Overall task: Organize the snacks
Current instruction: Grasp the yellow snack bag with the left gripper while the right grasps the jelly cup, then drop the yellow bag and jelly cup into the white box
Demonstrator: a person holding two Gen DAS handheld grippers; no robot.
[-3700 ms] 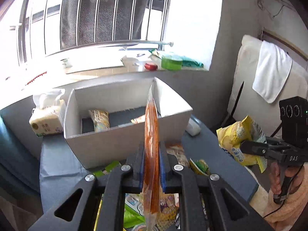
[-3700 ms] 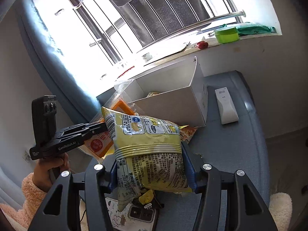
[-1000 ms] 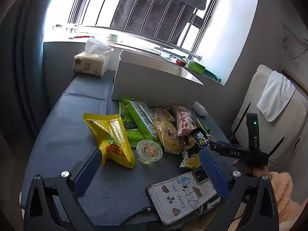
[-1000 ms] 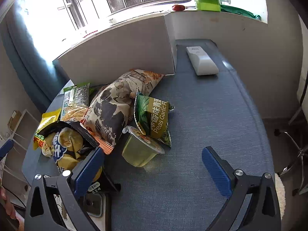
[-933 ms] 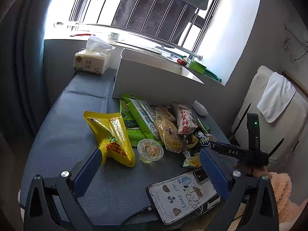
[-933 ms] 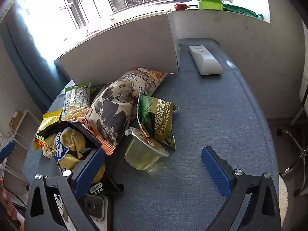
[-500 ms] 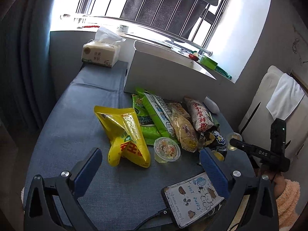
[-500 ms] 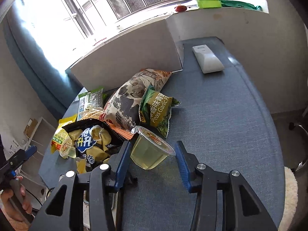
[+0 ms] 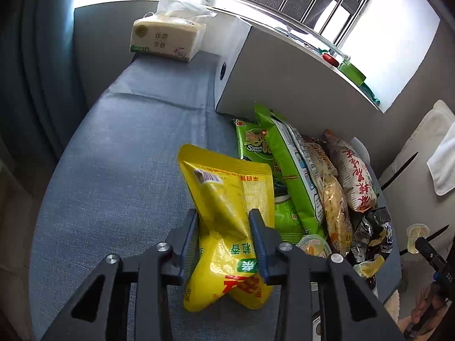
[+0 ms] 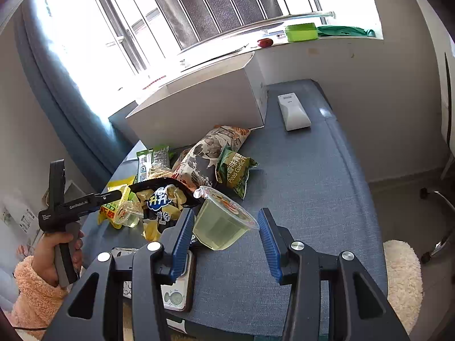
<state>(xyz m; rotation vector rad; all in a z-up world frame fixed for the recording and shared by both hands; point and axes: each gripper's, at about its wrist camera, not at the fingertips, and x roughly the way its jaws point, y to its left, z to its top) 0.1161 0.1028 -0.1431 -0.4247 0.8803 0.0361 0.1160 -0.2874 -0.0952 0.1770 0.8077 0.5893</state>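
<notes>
The yellow pouch [image 9: 227,213] stood at the left edge of the snack pile, pinched at its waist by the left gripper [image 9: 224,238], probably for lifting into the white box [image 9: 284,85] behind the pile. The right gripper [image 10: 224,236] stood partly open around the tilted jelly cup [image 10: 221,224]; contact was unclear. The box's contents were hidden.

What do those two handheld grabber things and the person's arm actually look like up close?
Each tool, the left tool and the right tool, is a matte black frame with triangular cut-outs, silver round bolts and two blue ribbed pads. From the side, the left one shows small white lettering, a grey pistol grip and an upright black block. The person's left hand emerges from a fluffy peach-pink sleeve.
</notes>
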